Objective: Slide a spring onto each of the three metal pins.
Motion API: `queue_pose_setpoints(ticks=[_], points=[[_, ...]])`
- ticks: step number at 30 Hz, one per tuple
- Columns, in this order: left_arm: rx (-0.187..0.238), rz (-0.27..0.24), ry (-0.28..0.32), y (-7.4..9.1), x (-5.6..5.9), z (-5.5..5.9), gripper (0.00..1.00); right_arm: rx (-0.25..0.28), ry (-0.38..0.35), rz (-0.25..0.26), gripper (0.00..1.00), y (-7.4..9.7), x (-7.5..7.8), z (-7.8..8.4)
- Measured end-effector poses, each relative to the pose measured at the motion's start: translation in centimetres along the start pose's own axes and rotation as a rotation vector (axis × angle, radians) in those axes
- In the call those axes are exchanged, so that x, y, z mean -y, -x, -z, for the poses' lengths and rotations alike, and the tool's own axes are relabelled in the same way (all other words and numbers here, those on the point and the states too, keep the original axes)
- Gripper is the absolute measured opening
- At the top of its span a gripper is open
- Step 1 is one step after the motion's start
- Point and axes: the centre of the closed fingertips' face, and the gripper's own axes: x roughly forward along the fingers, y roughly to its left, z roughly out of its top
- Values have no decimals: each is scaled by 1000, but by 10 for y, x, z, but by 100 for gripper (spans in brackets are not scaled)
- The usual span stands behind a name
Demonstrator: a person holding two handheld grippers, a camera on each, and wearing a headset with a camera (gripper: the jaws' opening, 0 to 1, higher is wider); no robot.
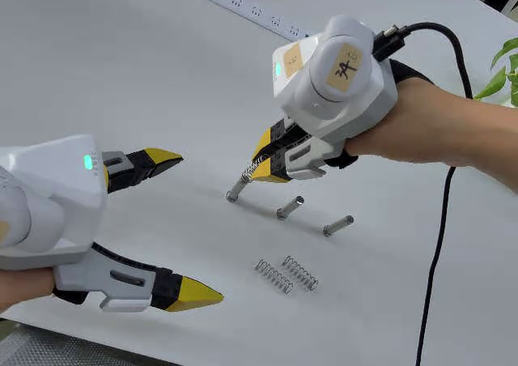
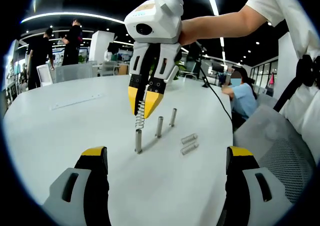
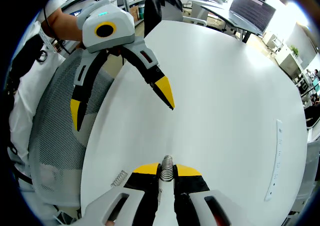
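Observation:
Three metal pins stand in a row on the white table (image 1: 121, 82): left pin (image 1: 236, 189), middle pin (image 1: 289, 207), right pin (image 1: 337, 225). My right gripper (image 1: 259, 170) is shut on a spring (image 1: 249, 172), whose lower end meets the top of the left pin (image 2: 138, 141). That spring (image 3: 167, 168) shows between the right jaws. Two more springs (image 1: 273, 275) (image 1: 299, 272) lie side by side in front of the pins. My left gripper (image 1: 193, 228) hovers open at the near left, holding nothing, well apart from the pins.
A white power strip (image 1: 251, 10) lies at the table's far side. A black cable (image 1: 441, 220) trails from the right gripper down the table's right side. A plant (image 1: 506, 70) is at the right edge. A mesh chair (image 3: 55, 151) stands beside the table.

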Motion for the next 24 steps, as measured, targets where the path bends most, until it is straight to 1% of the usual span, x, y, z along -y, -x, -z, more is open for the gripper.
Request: queue_pose_setpoints(ticks=[13,19,24], points=[[10,3,10,0,1,0,97,-12,12,-9,6,-3,-2,1],[5,6,14,0,2,2,97,-20,18,-12,6,-5,-2,1],[9,5,18,1,1,2,96,-24,21,-14,6,-6,-2,2]])
